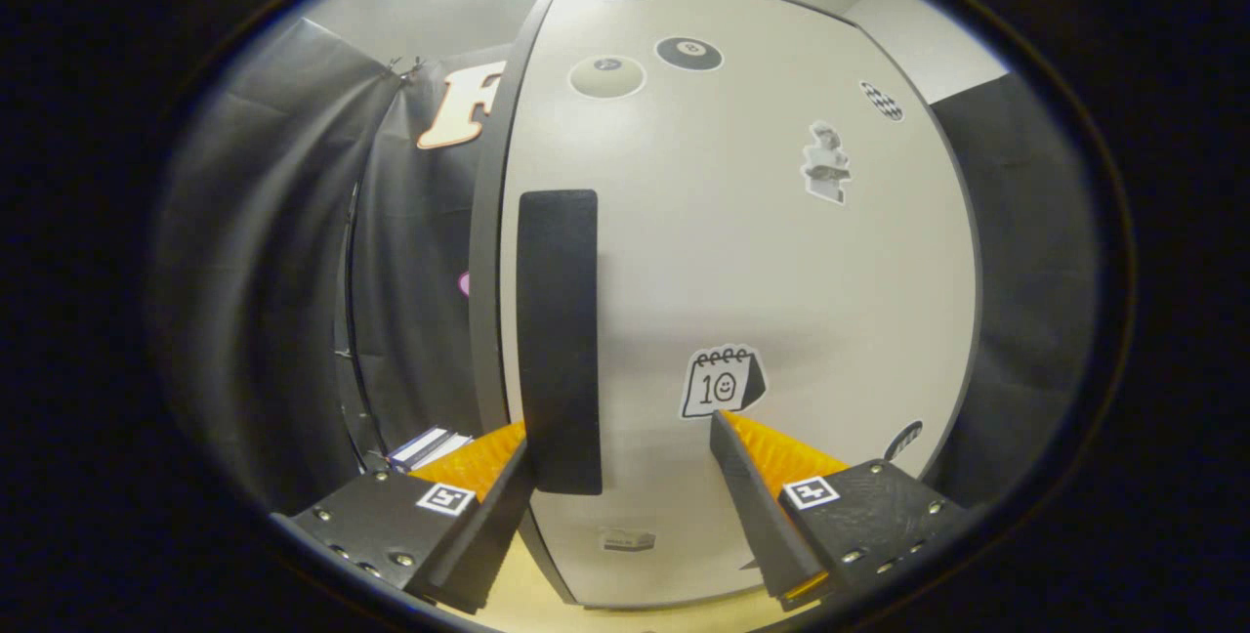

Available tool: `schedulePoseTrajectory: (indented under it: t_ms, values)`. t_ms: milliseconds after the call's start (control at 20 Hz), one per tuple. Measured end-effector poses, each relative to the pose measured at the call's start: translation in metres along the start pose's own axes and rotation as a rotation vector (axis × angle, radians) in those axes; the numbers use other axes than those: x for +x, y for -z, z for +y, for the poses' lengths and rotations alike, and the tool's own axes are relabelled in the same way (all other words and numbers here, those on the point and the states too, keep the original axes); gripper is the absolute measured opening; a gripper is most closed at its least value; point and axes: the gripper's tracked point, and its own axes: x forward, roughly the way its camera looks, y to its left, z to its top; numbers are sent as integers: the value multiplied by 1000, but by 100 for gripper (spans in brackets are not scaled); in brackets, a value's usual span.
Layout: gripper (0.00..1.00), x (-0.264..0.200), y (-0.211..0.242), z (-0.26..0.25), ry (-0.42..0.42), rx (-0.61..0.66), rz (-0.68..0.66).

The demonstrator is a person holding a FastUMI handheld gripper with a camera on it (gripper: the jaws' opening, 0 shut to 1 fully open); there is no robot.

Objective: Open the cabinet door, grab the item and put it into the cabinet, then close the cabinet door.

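Note:
A white cabinet door (742,262) with several stickers stands close in front of me. Its tall black handle (559,340) runs vertically near the door's left edge. My gripper (622,443) is open and right at the door. The handle's lower part lies between the fingers, close against the left fingertip (516,462). The right fingertip (725,433) sits apart from the handle, over the bare door just under a calendar sticker (723,382). A small blue and white box (428,447) lies beyond the left finger, left of the cabinet.
Black cloth walls (293,272) hang to the left and right of the cabinet. A pale wooden surface (527,594) shows under the cabinet's lower edge between the fingers.

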Motion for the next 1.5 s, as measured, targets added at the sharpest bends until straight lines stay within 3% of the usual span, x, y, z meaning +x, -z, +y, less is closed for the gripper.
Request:
schedulePoseTrajectory:
  t_ms: [350,750,1500]
  values:
    - [99,-11,-4,0,-5,29,13]
    - [99,-71,-28,-11,-2,19,3]
    - [99,-246,-43,-81,113,-2,21]
